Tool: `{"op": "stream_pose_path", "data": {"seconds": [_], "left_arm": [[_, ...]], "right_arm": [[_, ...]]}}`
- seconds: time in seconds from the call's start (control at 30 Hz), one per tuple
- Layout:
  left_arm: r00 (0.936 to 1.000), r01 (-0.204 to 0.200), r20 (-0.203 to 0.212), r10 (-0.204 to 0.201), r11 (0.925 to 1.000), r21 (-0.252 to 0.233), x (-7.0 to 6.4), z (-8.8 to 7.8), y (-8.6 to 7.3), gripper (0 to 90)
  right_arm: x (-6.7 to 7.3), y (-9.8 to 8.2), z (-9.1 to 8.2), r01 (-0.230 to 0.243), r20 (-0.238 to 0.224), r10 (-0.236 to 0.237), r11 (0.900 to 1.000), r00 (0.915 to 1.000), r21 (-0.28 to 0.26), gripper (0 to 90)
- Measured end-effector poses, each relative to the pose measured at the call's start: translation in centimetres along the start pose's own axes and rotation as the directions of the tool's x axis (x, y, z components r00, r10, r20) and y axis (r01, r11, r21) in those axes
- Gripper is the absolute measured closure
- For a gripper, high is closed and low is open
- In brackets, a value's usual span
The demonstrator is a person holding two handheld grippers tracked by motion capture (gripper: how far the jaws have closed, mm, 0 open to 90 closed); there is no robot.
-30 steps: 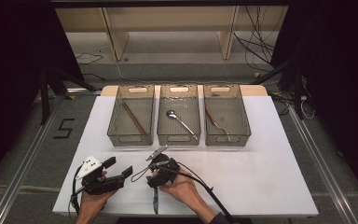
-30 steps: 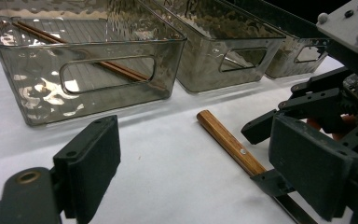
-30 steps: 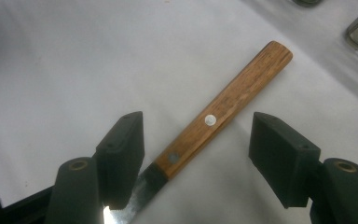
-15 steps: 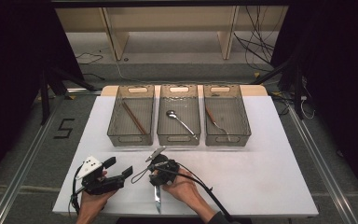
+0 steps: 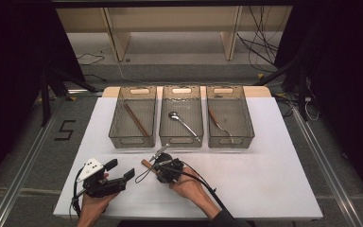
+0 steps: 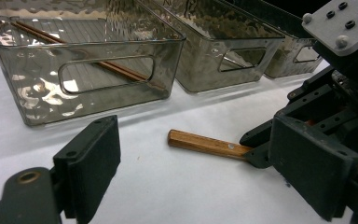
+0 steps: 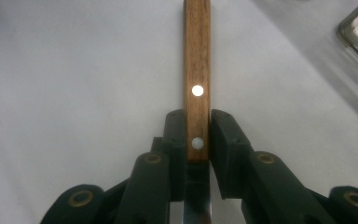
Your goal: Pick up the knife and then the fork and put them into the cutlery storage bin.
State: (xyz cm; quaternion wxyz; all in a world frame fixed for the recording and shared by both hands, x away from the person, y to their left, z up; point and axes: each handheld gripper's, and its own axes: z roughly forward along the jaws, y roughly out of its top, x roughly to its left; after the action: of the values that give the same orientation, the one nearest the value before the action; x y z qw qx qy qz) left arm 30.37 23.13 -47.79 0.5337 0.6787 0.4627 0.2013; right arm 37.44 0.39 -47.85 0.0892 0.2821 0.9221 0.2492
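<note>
Right, nearest the person's edge of the white table (image 5: pixel 264 189), the left gripper (image 5: pixel 122 169) sits low in the left hand (image 5: pixel 92 208), jaws spread wide with nothing between them, pointing across towards the other hand. In the left gripper view those two black jaws frame bare tabletop.

Just beside it, the right gripper (image 5: pixel 155 166) is on the knife (image 7: pixel 197 70). Its jaws have just been closing, and in the right gripper view the pads sit against both sides of the wooden handle, down near the second rivet, where the handle meets the steel blade. So it's clamped on the knife. The knife lies flat on the table, in front of the middle tray, and its long axis runs straight along the gripper's own line: handle end pointing away from the gripper, blade running back beneath it. In the high view the handle end (image 5: pixel 145 163) pokes out to the left of the gripper, angled slightly away from the person. The left gripper view catches that brown handle (image 6: pixel 205 144) sticking out level from the right gripper's jaws.

Further back, three clear trays stand side by side: the left tray (image 5: pixel 133 140) holds chopsticks (image 5: pixel 136 119), the middle tray (image 5: pixel 181 140) a spoon (image 5: pixel 183 124), the right tray (image 5: pixel 231 141) a fork (image 5: pixel 219 124)
</note>
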Motion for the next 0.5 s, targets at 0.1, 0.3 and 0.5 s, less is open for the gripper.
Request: {"op": "stream_pose_path", "data": {"seconds": [0.1, 0.3, 0.5], "left_arm": [[1.0, 0.0, -0.001, 0.0, 1.0, 0.0, -0.01, 0.02, 0.0, 16.6], [1.0, 0.005, -0.001, -0.005, 1.0, -0.003, 0.04, 0.01, -0.01, 16.6], [1.0, 0.005, -0.002, -0.005, 1.0, -0.002, 0.04, 0.0, -0.01, 16.6]], "right_arm": [[-0.1, 0.0, -0.02, 0.013, -0.004, -0.013, 1.0, 0.9999, 0.002, 77.3], [-0.24, 0.06, -0.13, 0.026, -0.017, -0.026, 1.0, 0.9995, 0.009, 77.5], [-0.53, -0.09, -0.55, 0.036, -0.025, -0.037, 0.999, 0.999, -0.017, 77.6]]}}
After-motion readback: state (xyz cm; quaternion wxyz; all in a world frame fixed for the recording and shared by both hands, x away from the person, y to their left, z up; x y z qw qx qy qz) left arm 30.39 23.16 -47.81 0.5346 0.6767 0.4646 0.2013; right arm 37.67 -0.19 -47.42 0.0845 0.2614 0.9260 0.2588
